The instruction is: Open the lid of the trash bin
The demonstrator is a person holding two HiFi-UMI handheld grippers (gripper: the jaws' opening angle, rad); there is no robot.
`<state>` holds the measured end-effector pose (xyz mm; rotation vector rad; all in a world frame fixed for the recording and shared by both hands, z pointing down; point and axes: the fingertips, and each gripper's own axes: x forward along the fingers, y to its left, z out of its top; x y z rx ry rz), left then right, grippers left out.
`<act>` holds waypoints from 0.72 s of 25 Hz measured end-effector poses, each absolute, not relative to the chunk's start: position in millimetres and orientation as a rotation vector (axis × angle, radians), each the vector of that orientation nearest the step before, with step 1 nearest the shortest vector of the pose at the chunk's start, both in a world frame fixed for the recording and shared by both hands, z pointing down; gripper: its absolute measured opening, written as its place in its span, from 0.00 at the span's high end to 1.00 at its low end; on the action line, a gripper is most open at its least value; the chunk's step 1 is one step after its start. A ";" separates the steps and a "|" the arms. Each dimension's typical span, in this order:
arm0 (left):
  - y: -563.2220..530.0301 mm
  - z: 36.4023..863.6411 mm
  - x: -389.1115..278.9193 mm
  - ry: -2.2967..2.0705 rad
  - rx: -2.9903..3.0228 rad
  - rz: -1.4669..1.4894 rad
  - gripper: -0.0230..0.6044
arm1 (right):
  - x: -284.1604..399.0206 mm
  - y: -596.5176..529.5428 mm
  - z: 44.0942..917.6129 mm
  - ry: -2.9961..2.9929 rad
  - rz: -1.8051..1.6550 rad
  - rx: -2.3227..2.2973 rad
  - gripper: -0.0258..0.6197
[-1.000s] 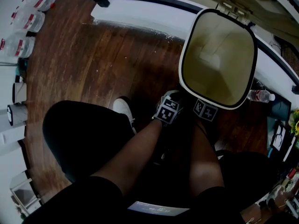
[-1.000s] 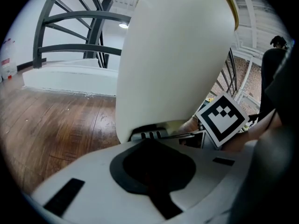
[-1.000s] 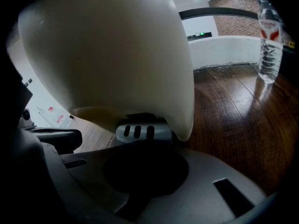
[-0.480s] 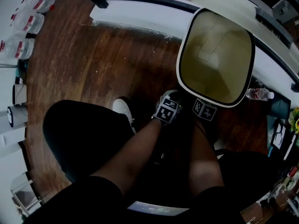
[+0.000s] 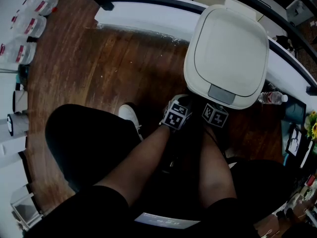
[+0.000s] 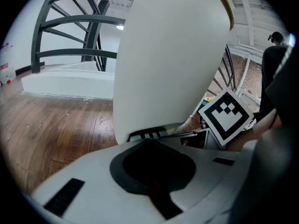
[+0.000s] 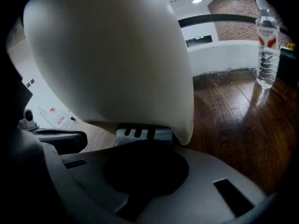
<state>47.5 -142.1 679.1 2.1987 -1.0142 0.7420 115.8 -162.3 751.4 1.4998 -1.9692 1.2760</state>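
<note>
The cream trash bin [image 5: 228, 48] stands on the wood floor with its lid down and a grey tab [image 5: 221, 93] at the front edge. Both grippers are low at the bin's foot, side by side. The left gripper [image 5: 179, 105] and the right gripper [image 5: 216, 109] show mainly their marker cubes. In the left gripper view the bin body [image 6: 168, 55] fills the frame, and the grey foot pedal [image 6: 145, 135] lies just beyond my left gripper [image 6: 150, 144]. The right gripper view shows the bin [image 7: 112, 55], the pedal [image 7: 138, 133] and my right gripper [image 7: 145, 146]. Both pairs of jaws meet.
A water bottle [image 5: 271, 98] [image 7: 267, 45] stands on the floor right of the bin. A white curved platform [image 5: 143, 14] runs behind it. A white shoe [image 5: 130, 115] is left of the grippers. Several bottles [image 5: 29, 24] line the far left. A dark stair railing [image 6: 70, 36] rises at left.
The bin's lid was up, showing the inside; it has dropped and now covers the bin. Both grippers stayed at the bin's foot.
</note>
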 end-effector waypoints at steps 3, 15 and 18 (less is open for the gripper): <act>-138.9 668.9 49.8 -1.003 2.230 0.743 0.90 | 118.5 -157.8 745.5 -1.960 1.291 1.513 0.96; -89.4 607.8 41.9 -1.014 2.356 0.775 0.90 | 89.0 -104.4 664.8 -2.160 0.958 1.285 0.96; -78.3 579.4 43.7 -1.037 2.378 0.703 0.90 | 77.5 -91.4 625.6 -2.245 0.840 1.253 0.96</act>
